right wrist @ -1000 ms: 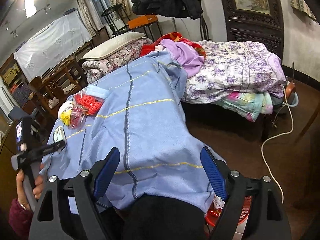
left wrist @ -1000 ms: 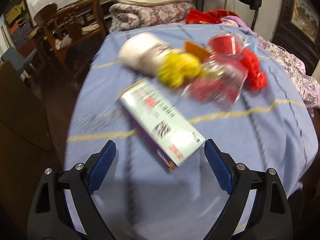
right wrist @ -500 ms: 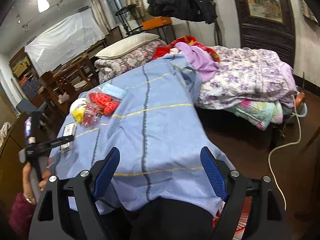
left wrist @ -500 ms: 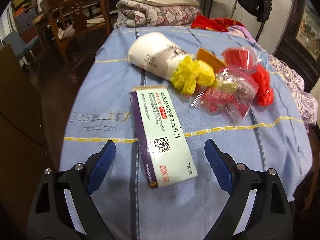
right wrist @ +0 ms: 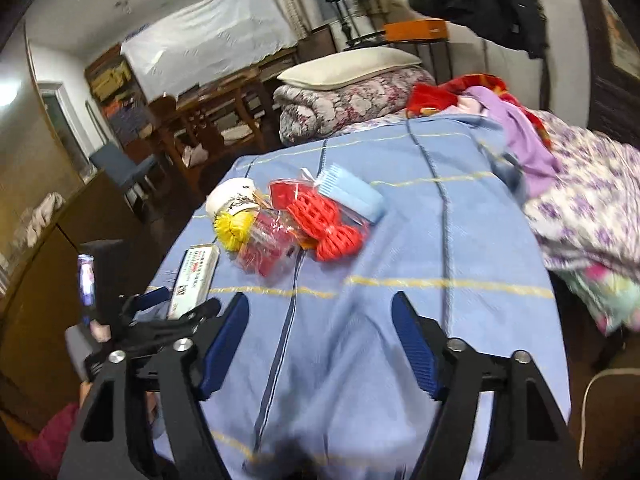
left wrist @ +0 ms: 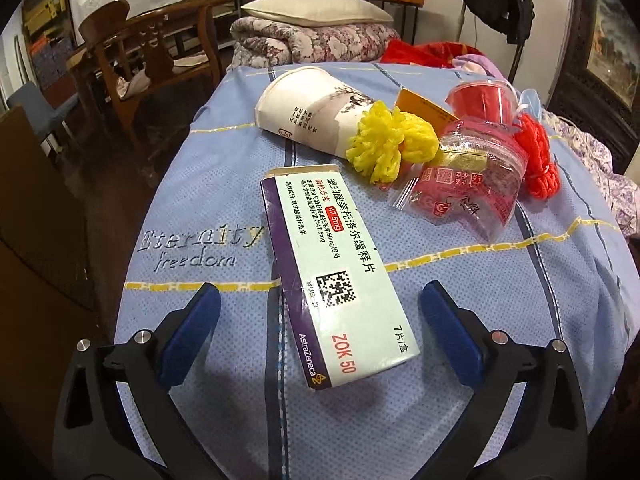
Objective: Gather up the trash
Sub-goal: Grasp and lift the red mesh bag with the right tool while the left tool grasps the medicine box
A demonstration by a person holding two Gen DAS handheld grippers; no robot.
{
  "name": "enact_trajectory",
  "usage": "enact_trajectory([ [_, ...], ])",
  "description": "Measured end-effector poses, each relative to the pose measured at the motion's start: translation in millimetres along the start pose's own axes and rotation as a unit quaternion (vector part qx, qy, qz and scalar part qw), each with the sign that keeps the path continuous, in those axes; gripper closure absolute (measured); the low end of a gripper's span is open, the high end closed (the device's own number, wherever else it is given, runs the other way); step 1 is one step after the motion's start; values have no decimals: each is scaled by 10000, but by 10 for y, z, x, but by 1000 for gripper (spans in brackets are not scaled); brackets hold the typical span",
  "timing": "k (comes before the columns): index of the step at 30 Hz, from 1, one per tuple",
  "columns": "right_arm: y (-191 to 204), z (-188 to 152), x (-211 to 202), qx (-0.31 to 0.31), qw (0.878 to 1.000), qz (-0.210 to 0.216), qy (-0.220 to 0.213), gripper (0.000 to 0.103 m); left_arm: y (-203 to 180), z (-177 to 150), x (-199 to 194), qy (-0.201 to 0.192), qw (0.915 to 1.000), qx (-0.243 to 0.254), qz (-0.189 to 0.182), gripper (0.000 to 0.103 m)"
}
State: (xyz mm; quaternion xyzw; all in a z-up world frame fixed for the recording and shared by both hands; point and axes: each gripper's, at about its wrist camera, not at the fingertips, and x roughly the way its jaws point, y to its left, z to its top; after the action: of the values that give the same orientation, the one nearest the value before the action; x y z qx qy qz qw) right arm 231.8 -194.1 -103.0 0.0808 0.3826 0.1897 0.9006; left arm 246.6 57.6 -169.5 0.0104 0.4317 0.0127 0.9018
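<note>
The medicine box point(left wrist: 340, 276) lies flat on the blue bed cover point(left wrist: 460, 320), between the left gripper point(left wrist: 318, 330) fingers, which have just spread wide and touch nothing; the right gripper point(right wrist: 320, 344) fingers have just been closing, empty; a paper cup point(left wrist: 308, 110) lies farther off.

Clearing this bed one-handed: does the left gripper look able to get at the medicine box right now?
Probably yes: the left gripper is open, the medicine box lies between its fingers, nothing on top.

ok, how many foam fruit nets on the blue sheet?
2. A yellow net lies against the mouth of the tipped paper cup; a red net lies at the far right of the pile, beside the clear bag. More could hide underneath.
</note>
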Motion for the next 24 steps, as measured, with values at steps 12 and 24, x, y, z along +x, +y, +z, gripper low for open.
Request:
enact_trajectory([
  [12, 76, 435, 939, -527, 9962, -466, 522, 56, 9, 27, 10, -33, 10000, 26, -79, 6],
  [24, 99, 138, 241, -271, 9994, -76, 204, 85, 115, -7, -83, -45, 9995, -184, -270, 17],
])
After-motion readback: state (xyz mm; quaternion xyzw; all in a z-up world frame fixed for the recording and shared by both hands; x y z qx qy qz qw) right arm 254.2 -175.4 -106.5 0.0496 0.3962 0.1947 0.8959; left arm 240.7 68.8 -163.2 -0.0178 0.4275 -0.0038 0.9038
